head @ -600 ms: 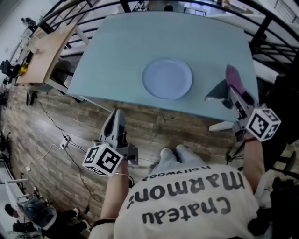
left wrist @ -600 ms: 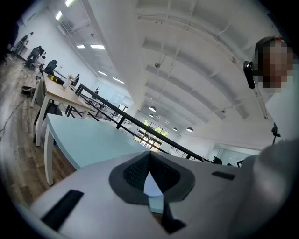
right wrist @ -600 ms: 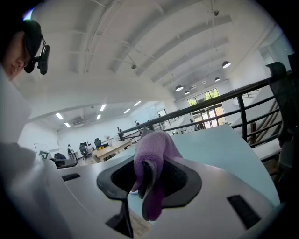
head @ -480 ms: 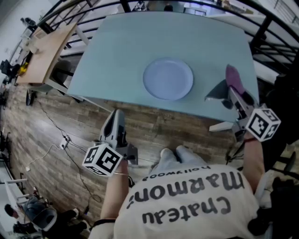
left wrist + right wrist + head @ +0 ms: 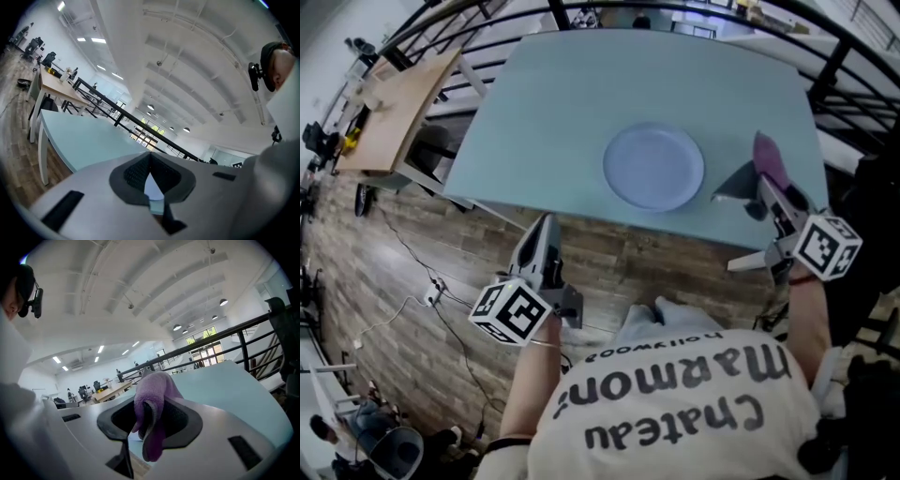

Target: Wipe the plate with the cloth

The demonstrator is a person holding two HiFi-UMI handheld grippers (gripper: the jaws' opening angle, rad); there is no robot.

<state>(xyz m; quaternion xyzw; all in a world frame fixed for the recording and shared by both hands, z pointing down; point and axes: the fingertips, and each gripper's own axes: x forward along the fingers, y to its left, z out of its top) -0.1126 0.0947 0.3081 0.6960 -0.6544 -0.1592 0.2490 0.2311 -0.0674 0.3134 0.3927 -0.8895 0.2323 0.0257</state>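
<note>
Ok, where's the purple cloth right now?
In the head view the purple cloth is on the right, pinched in the right tool, over the table's right side, just right of the plate.

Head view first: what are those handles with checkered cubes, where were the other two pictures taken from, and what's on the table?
No robot here: a person holds a tool in each hand, each ending in a two-jaw gripper. The checkered cubes are markers fixed to the tools. The head view comes from a camera on the person's head, looking down. The other two cameras ride on the tools and look along the jaws. On the pale table lies one round plate. The left gripper is shut and empty, short of the table's near edge. The right gripper is shut on a purple cloth, right of the plate and clear of it.
</note>
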